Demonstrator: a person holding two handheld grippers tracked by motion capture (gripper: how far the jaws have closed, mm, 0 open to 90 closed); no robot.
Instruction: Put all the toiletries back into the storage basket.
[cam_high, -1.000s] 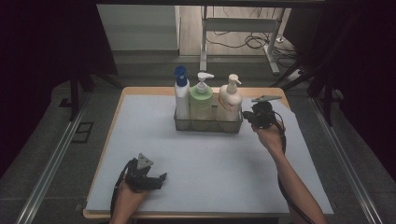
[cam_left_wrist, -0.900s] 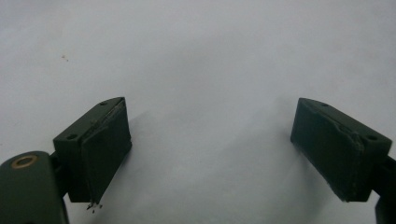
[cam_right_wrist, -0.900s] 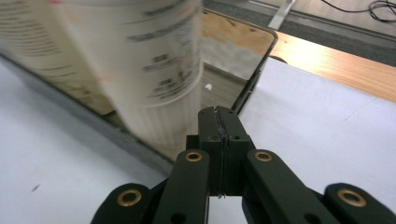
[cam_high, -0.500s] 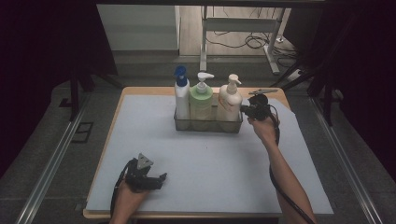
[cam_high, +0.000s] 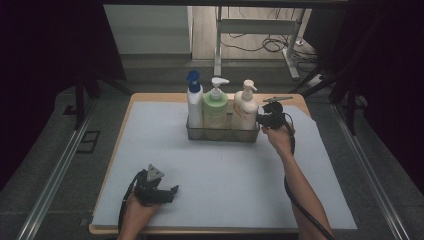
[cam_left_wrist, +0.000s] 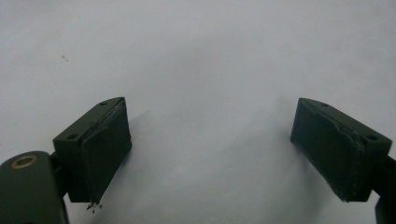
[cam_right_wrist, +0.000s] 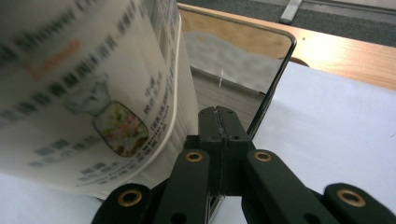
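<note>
Pale grey matting (cam_high: 220, 175) covers the wooden table, with a clear tray (cam_high: 222, 134) of three pump bottles near its far edge. I have the right gripper (cam_right_wrist: 218, 122) clenched with nothing between its jaws, tip against the tray's end wall just beside the cream bottle (cam_high: 245, 107). My left gripper (cam_left_wrist: 210, 149) rests released on the mat, holding nothing.

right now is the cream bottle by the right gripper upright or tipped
Upright. The cream bottle stands in the clear tray with its pump on top, level with the other two bottles. The right gripper, jaws shut, sits beside it.
</note>
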